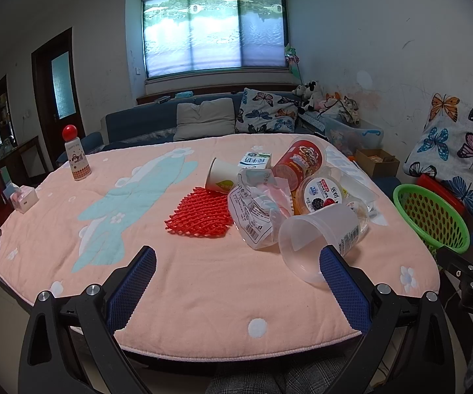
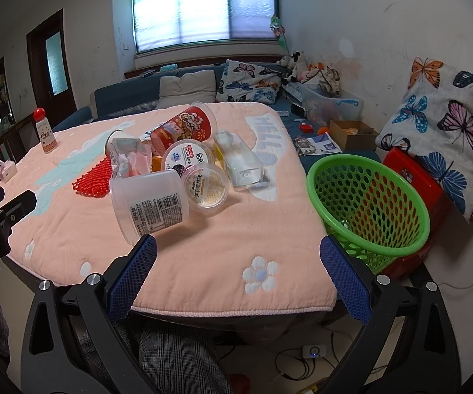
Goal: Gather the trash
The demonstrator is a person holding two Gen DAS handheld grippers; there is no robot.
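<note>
Your left gripper (image 1: pixel 238 262) is spread wide with nothing between its 2 blue-padded fingers, poised over the near edge of a table covered in a pink quilt (image 1: pixel 187 282). Your right gripper (image 2: pixel 238 261) is likewise spread wide and empty, above the same near edge further to the right.

The trash sits in 1 loose heap on the quilt. Nearest you is a clear plastic cup (image 1: pixel 321 236) lying on its side, its open mouth toward the left gripper and a printed label on its wall; its rim lies just beyond the left gripper's right finger (image 1: pixel 344 292). Behind it are a crumpled clear wrapper (image 1: pixel 256 210) and a flat red foam net (image 1: pixel 200 215). Further back lie a tipped white paper cup (image 1: pixel 220 177), a small milk carton (image 1: pixel 255 161), a red snack tub (image 1: pixel 297 162) on its side and a sealed fruit cup (image 1: pixel 323 193).

From the right wrist, the clear plastic cup (image 2: pixel 148 203) lies just beyond the left finger (image 2: pixel 131 282), with a round lidded dessert cup (image 2: pixel 207 187) touching it and a clear bottle (image 2: pixel 241 161) beside that.

A green mesh basket (image 2: pixel 367 207) stands off the table's right edge, tilted against a red stool (image 2: pixel 423 180), near the right gripper's right finger.
</note>
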